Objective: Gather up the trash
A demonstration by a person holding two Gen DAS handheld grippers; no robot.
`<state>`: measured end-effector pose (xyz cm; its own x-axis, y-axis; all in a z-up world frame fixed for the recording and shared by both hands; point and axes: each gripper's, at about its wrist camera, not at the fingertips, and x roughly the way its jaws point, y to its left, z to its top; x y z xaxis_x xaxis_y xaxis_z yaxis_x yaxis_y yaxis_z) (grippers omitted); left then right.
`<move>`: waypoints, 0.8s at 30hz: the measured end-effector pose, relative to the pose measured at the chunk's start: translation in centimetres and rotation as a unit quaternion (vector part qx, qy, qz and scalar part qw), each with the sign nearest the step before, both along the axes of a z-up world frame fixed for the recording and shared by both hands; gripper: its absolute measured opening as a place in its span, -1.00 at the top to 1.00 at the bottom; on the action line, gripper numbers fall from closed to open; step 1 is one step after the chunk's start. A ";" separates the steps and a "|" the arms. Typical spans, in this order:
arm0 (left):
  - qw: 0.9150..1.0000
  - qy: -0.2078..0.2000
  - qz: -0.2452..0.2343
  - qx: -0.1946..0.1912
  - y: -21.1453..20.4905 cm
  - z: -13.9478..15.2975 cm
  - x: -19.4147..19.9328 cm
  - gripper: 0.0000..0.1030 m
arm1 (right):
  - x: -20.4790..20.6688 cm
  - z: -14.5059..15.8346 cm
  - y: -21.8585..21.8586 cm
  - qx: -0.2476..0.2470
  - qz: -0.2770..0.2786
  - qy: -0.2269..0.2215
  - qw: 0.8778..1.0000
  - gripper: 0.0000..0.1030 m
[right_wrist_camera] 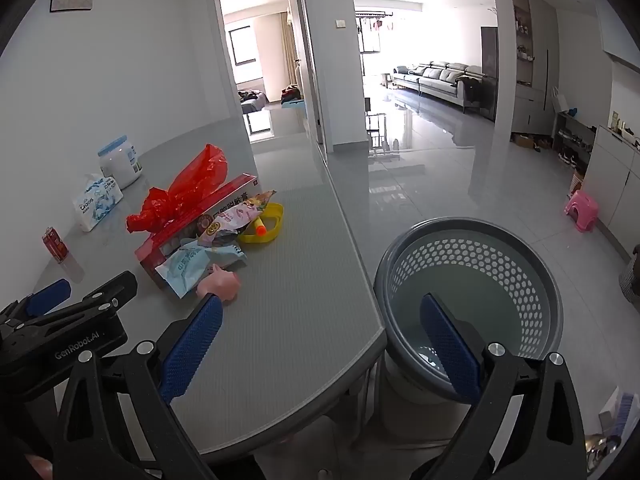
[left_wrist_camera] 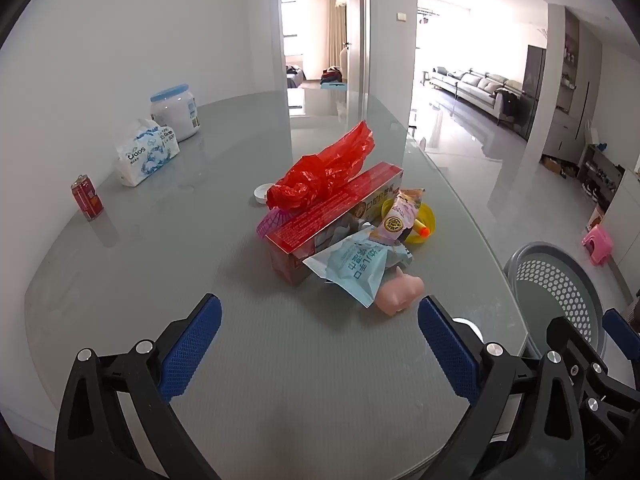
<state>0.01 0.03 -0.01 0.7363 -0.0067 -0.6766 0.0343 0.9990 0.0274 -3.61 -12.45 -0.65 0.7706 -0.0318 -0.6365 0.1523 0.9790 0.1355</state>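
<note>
Trash sits in one heap near the middle of the grey glass table. Red plastic bag lies crumpled on top of a long red box. Pale blue wrapper leans against the box's near end. A second wrapper, printed, with a round yellow badge, rests above the blue one, partly over a yellow dish; an orange-tipped piece shows in the dish. Small pink toy lies closest to the grippers, touching the blue wrapper's edge. White cap sits behind the heap, just beside the red bag.

Left side of table, well apart from the heap: red can upright, tissue pack, white jar with blue lid behind it, near the wall.

Grey basket with perforated wall stands off the table's right edge, below tabletop level.

Left gripper: jaws spread wide, nothing between them, hanging over bare tabletop short of the heap, tilted downward. Pink toy is just ahead of its right finger.

Right gripper: jaws also spread wide, nothing held. Its left finger shows over the table near the pink toy, its right finger over the basket's opening. Left gripper's body visible at lower left in the right wrist view.

Pink stool on the floor beyond.
</note>
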 end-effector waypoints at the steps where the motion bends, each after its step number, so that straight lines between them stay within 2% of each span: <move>1: 1.000 0.000 0.000 0.000 0.0 0.0 0.0 -0.88 | 0.0 0.0 0.0 0.000 0.000 0.001 1.000 -0.84; 24: 1.000 -0.009 -0.006 0.007 -0.6 0.6 -0.7 -0.88 | -0.8 0.3 -0.7 0.005 -0.008 -0.007 1.000 -0.84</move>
<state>-0.69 -0.55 0.59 0.7481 -0.0062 -0.6635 0.0461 0.9980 0.0427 -4.46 -13.11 -0.35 0.7787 -0.0385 -0.6262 0.1666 0.9750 0.1472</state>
